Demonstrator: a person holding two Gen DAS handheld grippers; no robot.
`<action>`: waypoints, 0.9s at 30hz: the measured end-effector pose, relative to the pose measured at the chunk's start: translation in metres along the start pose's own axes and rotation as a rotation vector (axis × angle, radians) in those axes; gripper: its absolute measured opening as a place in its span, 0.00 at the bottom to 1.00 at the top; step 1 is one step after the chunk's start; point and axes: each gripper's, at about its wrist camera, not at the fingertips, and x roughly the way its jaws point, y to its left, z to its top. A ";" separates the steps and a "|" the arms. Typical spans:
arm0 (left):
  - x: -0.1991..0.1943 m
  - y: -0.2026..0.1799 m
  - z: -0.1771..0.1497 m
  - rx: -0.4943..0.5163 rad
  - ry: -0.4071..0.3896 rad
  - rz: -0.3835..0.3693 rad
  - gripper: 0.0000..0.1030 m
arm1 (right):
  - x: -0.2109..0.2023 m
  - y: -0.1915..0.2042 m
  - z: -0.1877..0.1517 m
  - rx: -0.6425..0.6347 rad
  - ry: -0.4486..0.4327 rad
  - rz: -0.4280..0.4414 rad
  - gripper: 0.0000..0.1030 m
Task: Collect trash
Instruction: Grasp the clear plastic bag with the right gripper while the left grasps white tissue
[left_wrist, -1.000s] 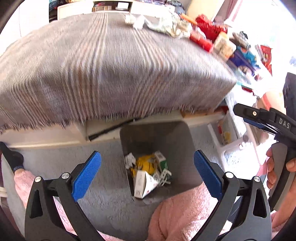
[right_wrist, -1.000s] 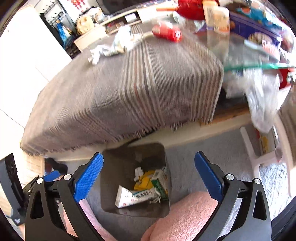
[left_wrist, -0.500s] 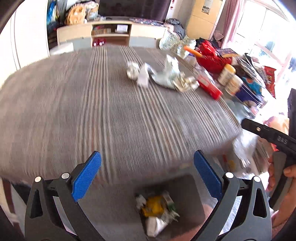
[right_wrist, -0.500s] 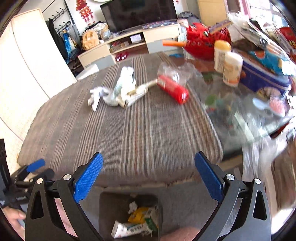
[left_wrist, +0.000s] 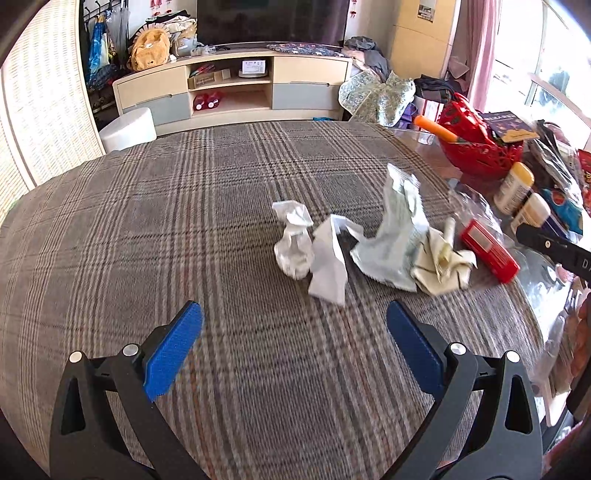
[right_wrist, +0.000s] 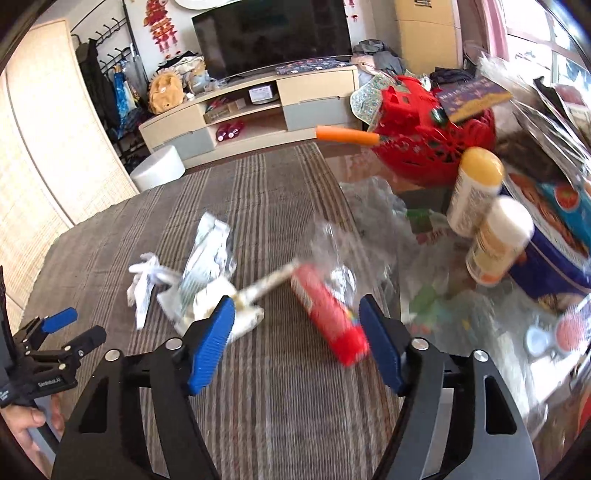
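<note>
Trash (left_wrist: 384, 243) sits bunched near your worktop's (left_wrist: 147, 229) right edge; both hand-held grippers, left (left_wrist: 291, 343) and right (right_wrist: 297, 336), gape wide and hold nothing, ready to grasp.

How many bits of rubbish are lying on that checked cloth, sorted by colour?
White crumpled paper and folded paper: 2
Pale green wrapper: 1
Cream wrapper: 1
Red packet: 1
Total: 5

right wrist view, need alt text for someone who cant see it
The open right gripper hovers over a plaid-covered table, its blue pads either side of a red packet. Crumpled white wrappers lie left of it; two bottles and a red basket stand to the right.
</note>
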 end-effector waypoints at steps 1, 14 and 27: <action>0.006 0.000 0.004 0.000 0.008 0.000 0.92 | 0.006 0.000 0.006 0.001 0.004 0.001 0.67; 0.069 0.001 0.036 0.034 0.064 -0.022 0.81 | 0.079 -0.009 0.041 0.071 0.102 -0.010 0.45; 0.084 -0.006 0.040 0.084 0.092 -0.010 0.20 | 0.091 -0.014 0.041 0.041 0.153 -0.055 0.17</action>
